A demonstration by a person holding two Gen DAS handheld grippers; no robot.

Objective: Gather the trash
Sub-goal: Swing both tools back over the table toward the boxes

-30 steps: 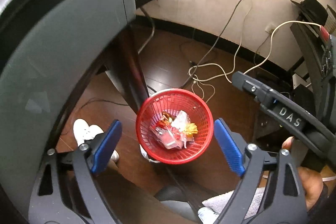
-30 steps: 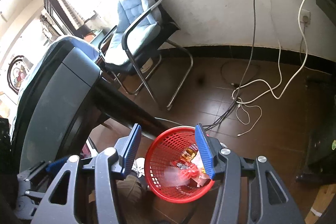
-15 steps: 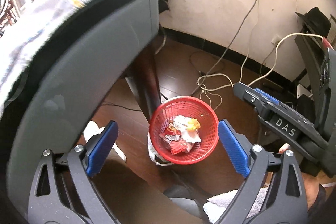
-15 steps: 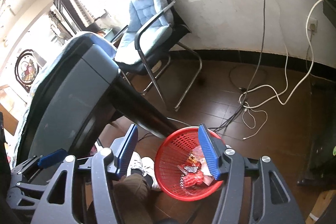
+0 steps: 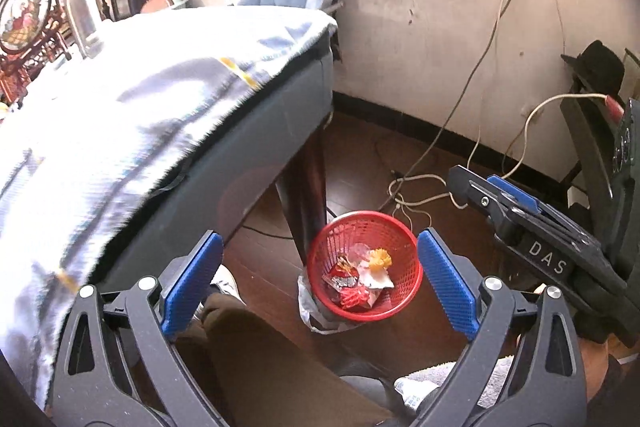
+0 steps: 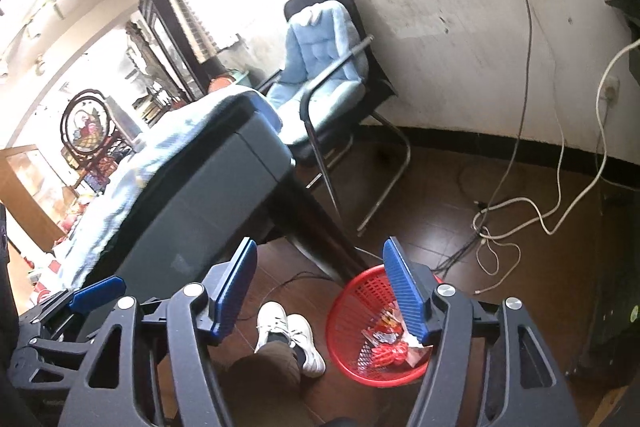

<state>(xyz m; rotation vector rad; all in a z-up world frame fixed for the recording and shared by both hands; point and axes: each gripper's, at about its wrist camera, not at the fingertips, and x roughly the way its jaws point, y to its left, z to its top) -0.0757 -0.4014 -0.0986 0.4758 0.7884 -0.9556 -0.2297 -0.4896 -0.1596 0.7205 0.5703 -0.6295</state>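
A red mesh basket (image 5: 406,239) (image 6: 352,291) stands on the dark wood floor by the table leg, holding red, white and yellow wrappers (image 5: 360,273) (image 6: 386,345). My left gripper (image 5: 320,279) hangs well above it, open wide, nothing between its blue pads. My right gripper (image 6: 320,287) also hovers high, its jaws opening with nothing between them; its right finger covers part of the basket. In the left wrist view the right gripper (image 5: 520,215) shows at the right edge.
A grey table (image 5: 200,131) with a pale cloth fills the left. A chair with a blue cushion (image 6: 324,59) stands by the wall. Loose cables (image 6: 520,219) lie on the floor. A person's leg and white shoes (image 6: 290,335) are beside the basket.
Both grippers have risen and tilted up, so the basket looks smaller and the tabletop comes into view. The right gripper's jaws have spread wider.
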